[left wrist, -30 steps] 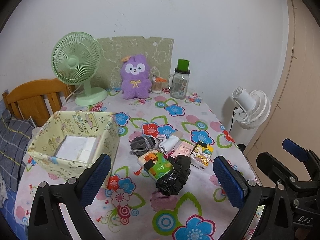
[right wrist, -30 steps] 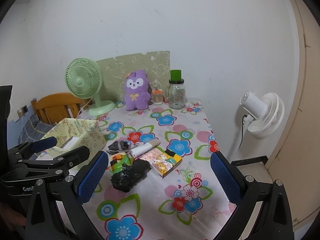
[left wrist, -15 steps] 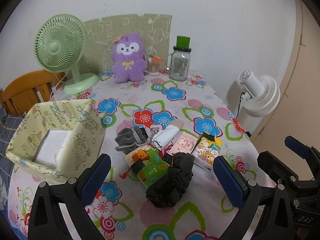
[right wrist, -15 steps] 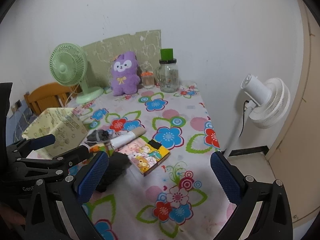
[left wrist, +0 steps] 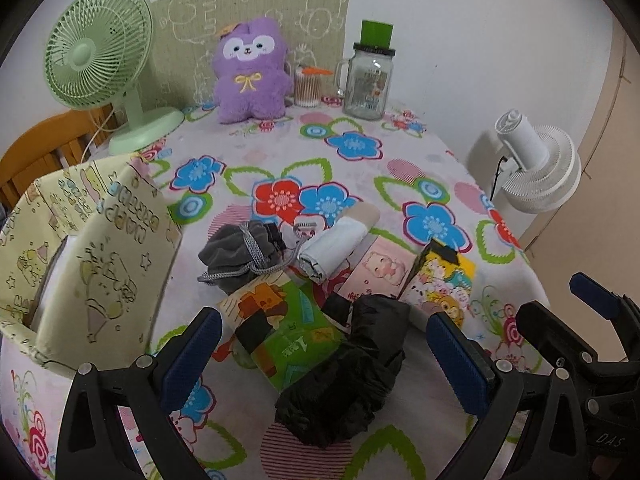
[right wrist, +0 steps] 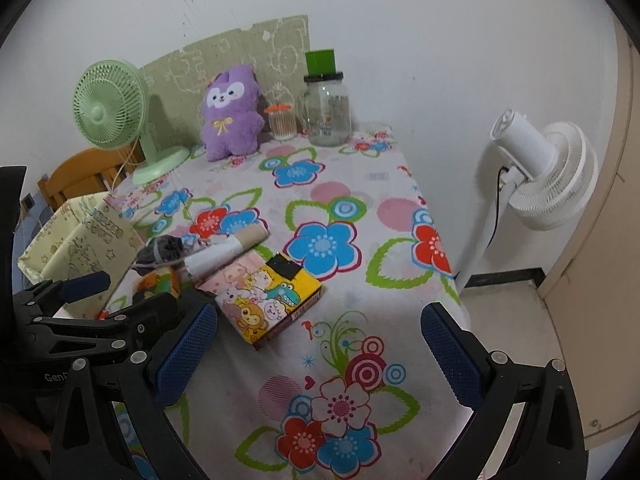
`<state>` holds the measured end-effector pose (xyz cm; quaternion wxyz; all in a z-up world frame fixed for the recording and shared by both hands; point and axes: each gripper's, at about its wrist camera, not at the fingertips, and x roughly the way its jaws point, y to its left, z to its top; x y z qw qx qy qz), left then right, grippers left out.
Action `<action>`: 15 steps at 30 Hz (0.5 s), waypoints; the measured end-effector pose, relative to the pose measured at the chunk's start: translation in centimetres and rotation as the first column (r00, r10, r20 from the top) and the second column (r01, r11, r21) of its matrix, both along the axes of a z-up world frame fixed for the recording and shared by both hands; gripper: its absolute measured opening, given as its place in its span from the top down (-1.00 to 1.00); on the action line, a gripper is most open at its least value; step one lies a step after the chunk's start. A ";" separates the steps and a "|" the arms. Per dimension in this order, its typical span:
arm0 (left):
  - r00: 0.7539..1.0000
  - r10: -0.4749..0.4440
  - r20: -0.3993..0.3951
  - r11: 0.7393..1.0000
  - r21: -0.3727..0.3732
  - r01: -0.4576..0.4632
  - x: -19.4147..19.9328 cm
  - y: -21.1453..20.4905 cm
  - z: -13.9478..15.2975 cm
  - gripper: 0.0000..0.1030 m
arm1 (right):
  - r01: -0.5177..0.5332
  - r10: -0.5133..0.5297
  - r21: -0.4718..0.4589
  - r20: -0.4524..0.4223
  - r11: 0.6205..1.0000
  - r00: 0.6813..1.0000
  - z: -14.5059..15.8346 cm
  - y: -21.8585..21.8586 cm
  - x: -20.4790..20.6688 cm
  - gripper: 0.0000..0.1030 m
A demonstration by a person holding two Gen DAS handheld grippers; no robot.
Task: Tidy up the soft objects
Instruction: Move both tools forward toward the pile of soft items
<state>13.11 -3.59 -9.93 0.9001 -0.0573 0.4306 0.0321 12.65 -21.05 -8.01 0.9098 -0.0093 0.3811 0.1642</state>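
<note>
- The left gripper [left wrist: 320, 344] hangs over the near end of the pile with its jaws spread wide and nothing between them; the spread brackets the black crumpled bag [left wrist: 348, 372], which looks like the first thing it means to take.
- The right gripper [right wrist: 316, 344] is likewise wide apart and empty, over bare tablecloth [right wrist: 360, 208] just right of the pile — held off to the side, I judge, so it stays clear of the other tool.
- The soft things lie bunched together mid-table: a grey drawstring pouch [left wrist: 236, 248] at the far left, a rolled white cloth [left wrist: 332, 248] beside it, the black bag nearest.
- Mixed in are flat packs — a green-and-orange one [left wrist: 280, 328] partly under the bag, a pink one [left wrist: 380, 272], and a yellow cartoon box [right wrist: 272, 300] on the right.
- The yellow fabric bin [left wrist: 88, 248] stands open just left of the pile, close enough for a short carry, so it is likely the destination.
- A purple plush toy [left wrist: 250, 68] sits upright at the far edge against the wall, well apart from the pile, between a green fan [left wrist: 100, 64] and a glass jar [left wrist: 368, 76].
</note>
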 end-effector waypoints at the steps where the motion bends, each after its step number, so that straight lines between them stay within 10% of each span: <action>1: 1.000 0.000 -0.006 1.000 0.000 0.000 0.1 0.0 -0.3 -0.99 | -0.001 0.001 0.001 -0.005 1.000 1.000 -0.3 0.0 0.1 -1.00; 15: 0.997 0.010 -0.078 1.000 -0.012 -0.011 0.9 0.8 -3.0 -0.99 | -0.018 0.018 -0.001 -0.060 1.000 0.998 -2.5 0.7 1.4 -1.00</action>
